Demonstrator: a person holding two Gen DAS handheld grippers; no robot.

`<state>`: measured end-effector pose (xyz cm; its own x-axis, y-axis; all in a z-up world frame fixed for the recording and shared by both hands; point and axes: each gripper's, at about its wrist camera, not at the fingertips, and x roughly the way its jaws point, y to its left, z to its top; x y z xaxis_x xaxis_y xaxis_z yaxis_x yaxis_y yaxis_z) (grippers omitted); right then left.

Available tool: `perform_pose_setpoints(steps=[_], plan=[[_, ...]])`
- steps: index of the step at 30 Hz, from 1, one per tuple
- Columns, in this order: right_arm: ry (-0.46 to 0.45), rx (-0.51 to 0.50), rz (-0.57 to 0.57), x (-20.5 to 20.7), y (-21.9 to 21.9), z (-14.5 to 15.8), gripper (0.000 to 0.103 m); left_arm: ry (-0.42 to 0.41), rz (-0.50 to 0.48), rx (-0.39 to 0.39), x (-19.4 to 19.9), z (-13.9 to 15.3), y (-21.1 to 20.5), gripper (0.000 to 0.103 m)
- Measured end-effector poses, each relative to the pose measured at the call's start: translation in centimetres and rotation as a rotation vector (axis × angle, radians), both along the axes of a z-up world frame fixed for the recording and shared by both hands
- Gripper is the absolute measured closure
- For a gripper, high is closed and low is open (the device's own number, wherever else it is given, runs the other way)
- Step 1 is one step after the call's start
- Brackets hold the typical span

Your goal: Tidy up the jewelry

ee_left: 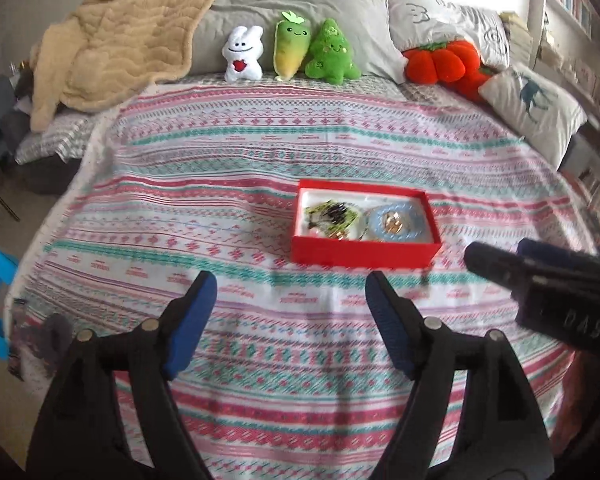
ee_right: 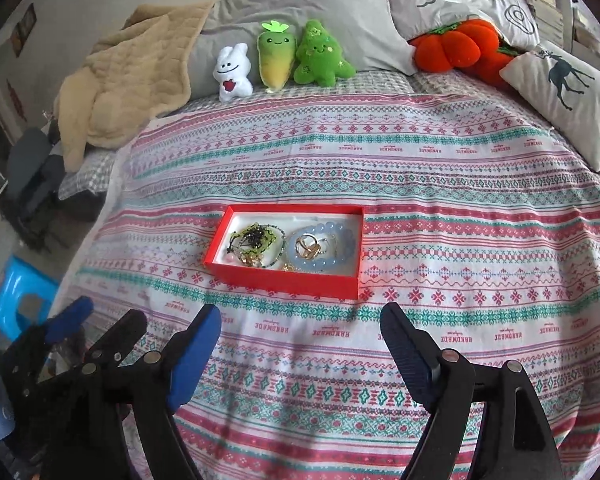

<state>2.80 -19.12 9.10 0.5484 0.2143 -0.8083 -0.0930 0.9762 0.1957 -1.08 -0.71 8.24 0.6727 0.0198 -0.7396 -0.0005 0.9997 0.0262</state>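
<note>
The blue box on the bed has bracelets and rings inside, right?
Not quite. The box is red, not blue, as the right wrist view shows. It does sit on the bed with bracelets and rings inside.

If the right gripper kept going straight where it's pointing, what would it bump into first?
Probably the striped bedspread, just short of the red box of jewelry. The right gripper points steeply down with its jaws open and empty, so the box looks slightly beyond its line, though depth is hard to judge.
</note>
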Motion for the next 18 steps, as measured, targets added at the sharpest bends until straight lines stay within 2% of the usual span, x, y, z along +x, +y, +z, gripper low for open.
perform_pose_setpoints(steps=[4,6,9,12,18], plan=[[0.026,-0.019,0.038,-1.7,0.4,0.1,0.018,-0.04,-0.005,0.036,-2.6,1.1,0.3,0.022],[-0.017,-0.062,0.068,-2.8,0.9,0.9,0.012,-0.062,0.001,0.02,-3.8,1.9,0.7,0.021],[-0.087,-0.118,0.096,-4.0,1.6,1.9,0.004,-0.093,0.001,-0.003,-4.9,2.7,1.2,0.01],[-0.113,-0.139,0.116,-4.5,2.2,2.2,0.0,-0.134,-0.003,-0.017,-5.1,2.9,1.5,0.005],[-0.111,-0.156,0.109,-4.0,2.2,1.9,0.0,-0.1,0.003,0.01,-4.3,2.2,1.2,0.004]])
